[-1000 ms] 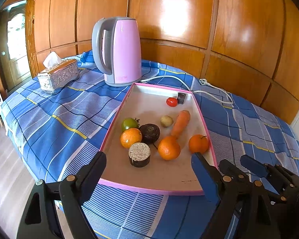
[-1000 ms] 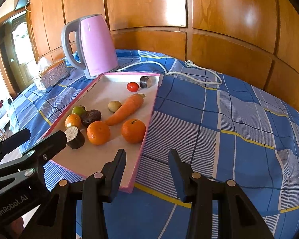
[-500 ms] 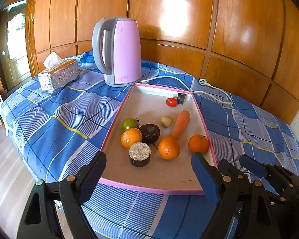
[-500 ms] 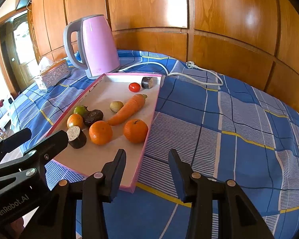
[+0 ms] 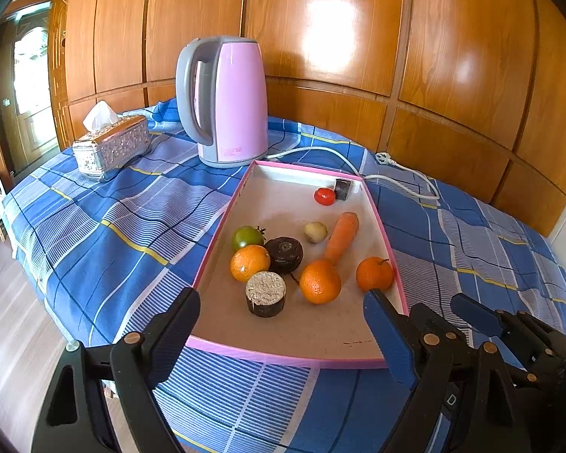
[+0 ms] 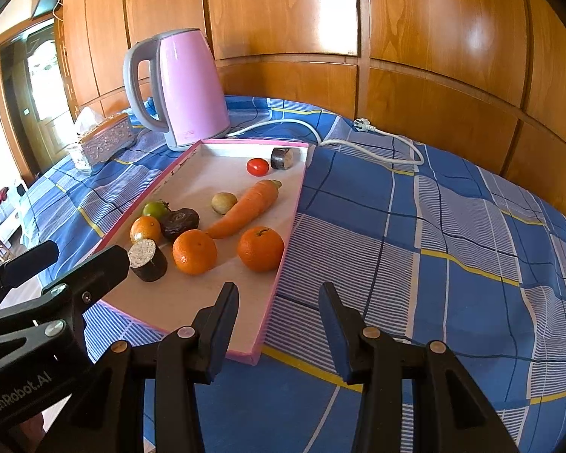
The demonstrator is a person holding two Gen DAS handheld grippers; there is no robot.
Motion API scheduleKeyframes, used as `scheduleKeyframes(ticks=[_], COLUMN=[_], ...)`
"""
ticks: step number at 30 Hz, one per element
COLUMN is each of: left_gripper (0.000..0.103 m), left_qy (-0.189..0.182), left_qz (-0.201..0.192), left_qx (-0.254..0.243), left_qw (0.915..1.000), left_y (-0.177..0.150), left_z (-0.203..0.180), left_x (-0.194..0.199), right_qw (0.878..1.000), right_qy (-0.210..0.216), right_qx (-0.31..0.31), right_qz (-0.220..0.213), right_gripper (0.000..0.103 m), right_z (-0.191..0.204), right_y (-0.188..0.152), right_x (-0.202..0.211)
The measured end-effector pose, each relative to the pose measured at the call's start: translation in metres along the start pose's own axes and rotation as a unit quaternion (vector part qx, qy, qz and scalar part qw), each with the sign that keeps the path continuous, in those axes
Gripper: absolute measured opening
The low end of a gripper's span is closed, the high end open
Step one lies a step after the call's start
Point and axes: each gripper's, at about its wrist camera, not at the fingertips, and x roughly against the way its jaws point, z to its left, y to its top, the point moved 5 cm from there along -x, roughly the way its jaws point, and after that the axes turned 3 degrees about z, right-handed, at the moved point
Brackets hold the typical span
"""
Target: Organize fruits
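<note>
While both hand-held grippers (image 5: 281,324) (image 6: 279,321) gape empty, carrot (image 5: 341,238) points lengthwise along tray (image 5: 283,356).

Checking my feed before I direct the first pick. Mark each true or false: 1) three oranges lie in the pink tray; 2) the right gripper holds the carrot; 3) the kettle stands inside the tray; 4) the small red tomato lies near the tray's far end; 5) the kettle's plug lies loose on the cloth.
1) True: three oranges lie in the pink tray.
2) False: the right gripper is empty, jaws apart; the carrot lies in the tray.
3) False: the kettle stands on the cloth behind the tray.
4) True: the red tomato lies by the far wall.
5) True: the plug lies on the cloth.
</note>
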Motion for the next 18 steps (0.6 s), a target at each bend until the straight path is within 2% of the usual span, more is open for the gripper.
scheduleKeyframes(ticks=[18], left_gripper=[0.09], left_qy=[-0.002], left_qz=[-0.009], left_qx=[0.0], left_qw=[1.0], left_y=[0.0013], left_z=[0.0001], left_x=[0.001], right_qw=[1.0], right_qy=[0.002], right_qx=[-0.004], right_qz=[0.002], right_gripper=[0.045], right_z=[0.0009], right_y=[-0.0025], right_x=[-0.0003])
